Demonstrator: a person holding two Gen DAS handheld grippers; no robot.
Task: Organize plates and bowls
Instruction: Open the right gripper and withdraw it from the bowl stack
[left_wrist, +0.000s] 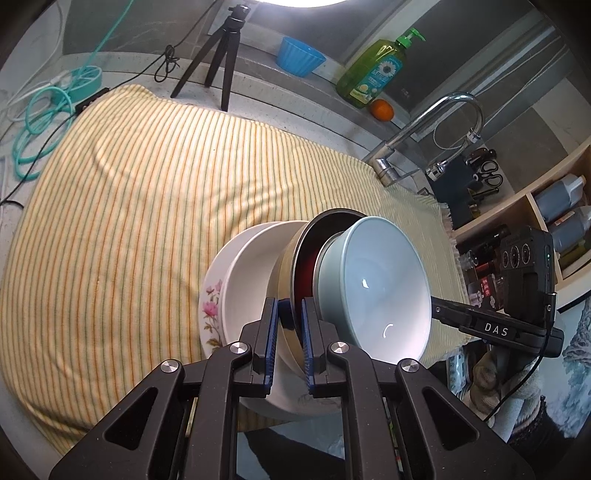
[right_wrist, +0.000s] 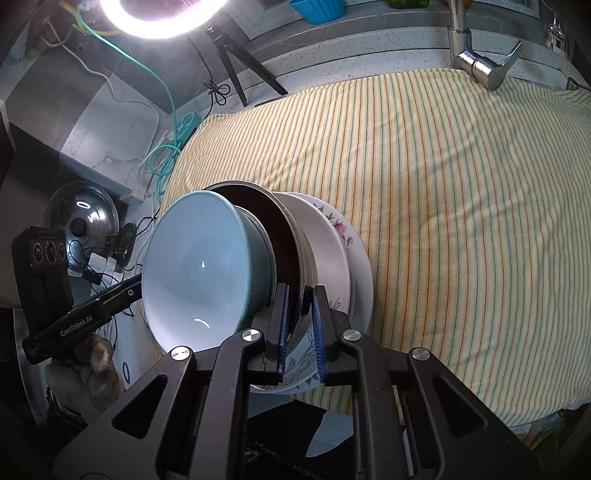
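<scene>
Judging from the nested stack, a heavy and fragile load is being dealt with: a pale blue bowl (left_wrist: 373, 288) sits in a dark metal-rimmed bowl (left_wrist: 306, 258), which sits in a white bowl (left_wrist: 255, 266), all carried on a floral plate (left_wrist: 211, 314). The stack is seen near the front edge of the bench, over the yellow striped cloth (left_wrist: 147, 206), and whether the plate rests on the cloth or is lifted clear of it cannot be told.

The left gripper (left_wrist: 290, 328) is narrowed onto the rim of the dark bowl, one blue pad inside and one outside. The right gripper (right_wrist: 300, 321) is closed in the same way on the opposite side of that rim.

Glazed ceramic and polished metal are likely to be slippery, so a thin rim pinched between pads could slide out. The weight is probably considerable, and chipping is to be expected if pieces knock together. Opposite rim holds are judged the best purchase, provided the stack is kept level; tilting would let the blue bowl shift within the dark one.
</scene>
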